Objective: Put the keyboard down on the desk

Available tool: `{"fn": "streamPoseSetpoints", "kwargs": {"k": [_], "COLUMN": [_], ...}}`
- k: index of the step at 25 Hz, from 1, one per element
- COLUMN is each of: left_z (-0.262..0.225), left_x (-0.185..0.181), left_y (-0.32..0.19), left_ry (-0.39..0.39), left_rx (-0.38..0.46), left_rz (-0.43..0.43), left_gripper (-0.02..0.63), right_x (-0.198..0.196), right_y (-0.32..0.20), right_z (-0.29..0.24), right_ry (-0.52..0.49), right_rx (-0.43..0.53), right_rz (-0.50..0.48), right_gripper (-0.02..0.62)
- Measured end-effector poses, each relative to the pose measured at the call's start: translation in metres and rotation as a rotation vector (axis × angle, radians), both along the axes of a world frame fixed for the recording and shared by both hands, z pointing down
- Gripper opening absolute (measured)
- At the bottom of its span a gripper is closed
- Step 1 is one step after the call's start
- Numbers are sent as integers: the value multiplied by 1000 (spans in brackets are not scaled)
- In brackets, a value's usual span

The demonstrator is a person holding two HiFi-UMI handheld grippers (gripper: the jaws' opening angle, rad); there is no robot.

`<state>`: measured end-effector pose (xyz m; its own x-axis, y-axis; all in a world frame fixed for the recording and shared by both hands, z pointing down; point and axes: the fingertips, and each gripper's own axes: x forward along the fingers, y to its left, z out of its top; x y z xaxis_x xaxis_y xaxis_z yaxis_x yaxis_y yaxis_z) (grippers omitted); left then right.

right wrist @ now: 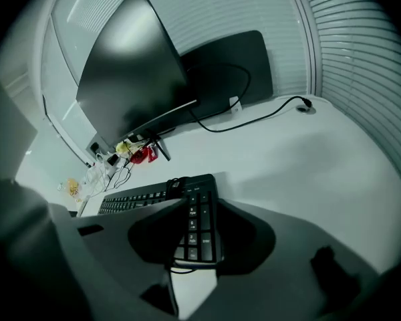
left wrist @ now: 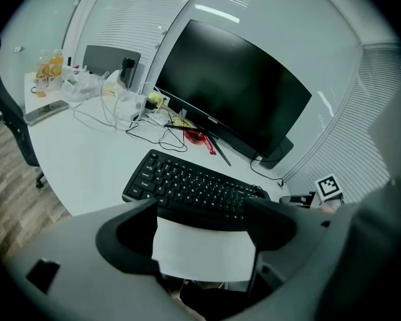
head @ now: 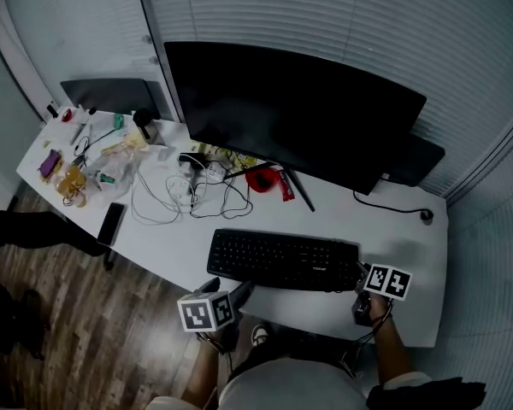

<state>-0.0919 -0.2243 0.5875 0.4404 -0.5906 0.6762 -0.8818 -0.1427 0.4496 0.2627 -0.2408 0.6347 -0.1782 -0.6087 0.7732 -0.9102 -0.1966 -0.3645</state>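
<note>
- Only the head view showed both grippers at once. The left gripper [head: 228, 289] was off the near left corner of the keyboard [head: 282, 260], which lay flat on the white desk [head: 342, 220] in front of the monitor [head: 291, 118].
- The left gripper view settled that gripper's state. Its jaws stood wide apart and empty, with bare desk in the gap and the keyboard's near edge just past the tips.
- That same view also caught the other gripper's marker cube [left wrist: 329, 186] beyond the keyboard's far end.
- The right gripper [right wrist: 199, 206] sat at the keyboard's near right corner. Its own view showed the jaws partly apart with the number-pad end in the gap and a thin cable [right wrist: 166, 267] at the near edge. Neither pad could be seen pressing on the keyboard.
</note>
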Motion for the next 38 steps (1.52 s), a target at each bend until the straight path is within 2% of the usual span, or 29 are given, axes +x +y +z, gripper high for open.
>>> {"fn": "streamPoseSetpoints", "kwargs": {"k": [9, 11, 12, 13, 14, 18, 24, 31, 38], "left_z": [-19, -23, -23, -22, -22, -23, -30, -41, -54], "left_x": [10, 11, 9, 7, 6, 12, 6, 5, 21], "left_y": [-19, -23, -24, -25, -25, -25, -22, -3, 27], "left_ry": [-32, -55, -83, -117, -145, -151, -188, -197, -313], "left_rx": [94, 113, 122, 130, 140, 160, 196, 200, 249], "left_rz": [117, 125, 120, 116, 120, 136, 99, 34, 6], "left_gripper": [402, 378, 285, 149, 111, 103, 34, 14, 14], "right_x": [-18, -21, -22, -23, -25, -28, -30, -35, -31], "right_y": [15, 19, 22, 24, 27, 38, 49, 48, 59], "right_z": [-59, -68, -73, -77, -80, -84, -85, -108, -114], "right_ry": [83, 103, 114, 125, 134, 145, 139, 166, 195], "right_rx": [151, 178, 191, 203, 212, 223, 229, 356, 386], "right_rz": [107, 121, 126, 129, 131, 130, 119, 51, 1], "right_gripper": [103, 93, 88, 86, 84, 80, 75, 67, 44]}}
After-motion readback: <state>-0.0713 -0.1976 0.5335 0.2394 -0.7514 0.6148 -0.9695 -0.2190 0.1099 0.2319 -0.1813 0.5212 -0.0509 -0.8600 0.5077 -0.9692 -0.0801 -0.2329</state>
